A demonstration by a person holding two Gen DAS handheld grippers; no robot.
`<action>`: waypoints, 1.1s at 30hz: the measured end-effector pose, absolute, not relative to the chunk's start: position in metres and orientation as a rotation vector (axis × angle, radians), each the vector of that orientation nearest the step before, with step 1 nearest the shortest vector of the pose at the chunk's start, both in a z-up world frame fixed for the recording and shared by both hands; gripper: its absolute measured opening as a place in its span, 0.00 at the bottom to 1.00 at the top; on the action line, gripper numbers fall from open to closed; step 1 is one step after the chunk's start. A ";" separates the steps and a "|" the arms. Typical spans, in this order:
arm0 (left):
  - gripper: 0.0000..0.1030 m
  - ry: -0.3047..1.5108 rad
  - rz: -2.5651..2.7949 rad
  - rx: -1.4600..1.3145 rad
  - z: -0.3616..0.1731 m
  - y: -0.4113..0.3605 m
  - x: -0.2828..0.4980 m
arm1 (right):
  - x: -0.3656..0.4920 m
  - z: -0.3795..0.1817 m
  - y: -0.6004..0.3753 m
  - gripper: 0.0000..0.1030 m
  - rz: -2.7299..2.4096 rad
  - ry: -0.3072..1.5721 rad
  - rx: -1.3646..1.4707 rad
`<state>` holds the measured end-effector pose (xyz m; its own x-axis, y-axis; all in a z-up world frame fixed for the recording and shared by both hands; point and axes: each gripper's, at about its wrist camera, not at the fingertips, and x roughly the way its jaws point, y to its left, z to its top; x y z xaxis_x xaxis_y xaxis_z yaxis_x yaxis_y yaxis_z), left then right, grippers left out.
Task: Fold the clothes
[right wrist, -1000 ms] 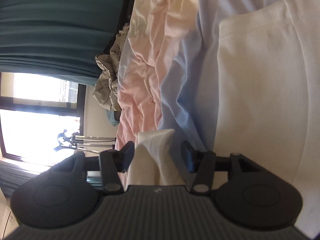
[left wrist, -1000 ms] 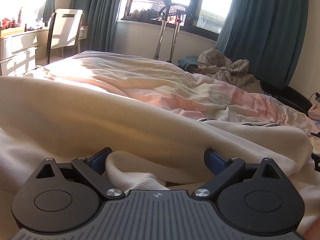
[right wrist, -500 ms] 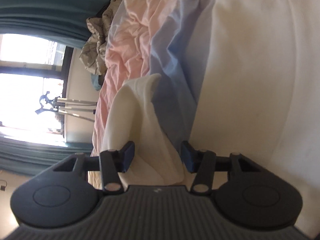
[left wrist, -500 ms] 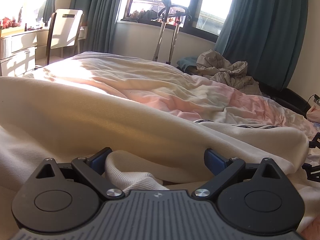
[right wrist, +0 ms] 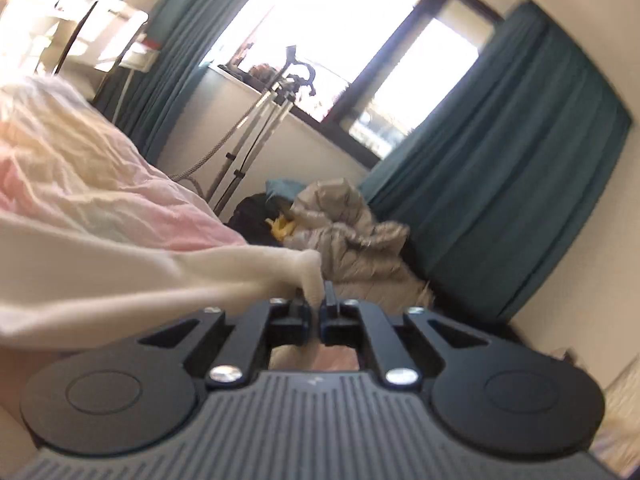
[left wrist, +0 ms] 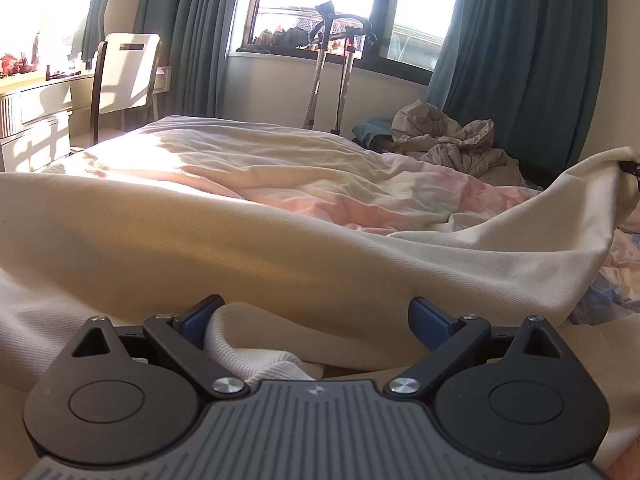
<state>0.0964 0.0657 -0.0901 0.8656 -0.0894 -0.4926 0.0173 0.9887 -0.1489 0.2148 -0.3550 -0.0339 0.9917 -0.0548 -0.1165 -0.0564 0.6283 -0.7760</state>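
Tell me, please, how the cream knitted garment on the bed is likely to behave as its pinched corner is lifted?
Probably floppy: the cream knitted garment sags in soft folds from the corner pinched in the right gripper. It likely drapes rather than holds shape. It seems fairly light, since a small pinch raises a long edge, and the ribbed weave should resist slipping.

Strong daylight from window, glare on bed at left; right wrist view motion-blurred; fisheye bending at edges.
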 end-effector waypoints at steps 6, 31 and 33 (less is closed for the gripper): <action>0.95 0.541 -0.059 -0.183 -0.089 0.071 0.095 | 0.192 -0.131 -0.405 0.05 0.111 0.283 -1.187; 0.94 0.588 0.394 -0.500 0.012 0.391 0.042 | 0.107 -0.098 -0.423 0.75 -0.175 0.643 1.133; 0.94 0.602 0.386 -0.565 0.003 0.409 0.049 | 0.110 -0.111 -0.418 0.75 -0.237 0.618 1.230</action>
<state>0.0495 0.4091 0.0035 0.7617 0.1762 -0.6236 -0.4932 0.7818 -0.3815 0.1096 -0.4181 -0.1106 0.8144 0.1551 -0.5592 0.4892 0.3348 0.8054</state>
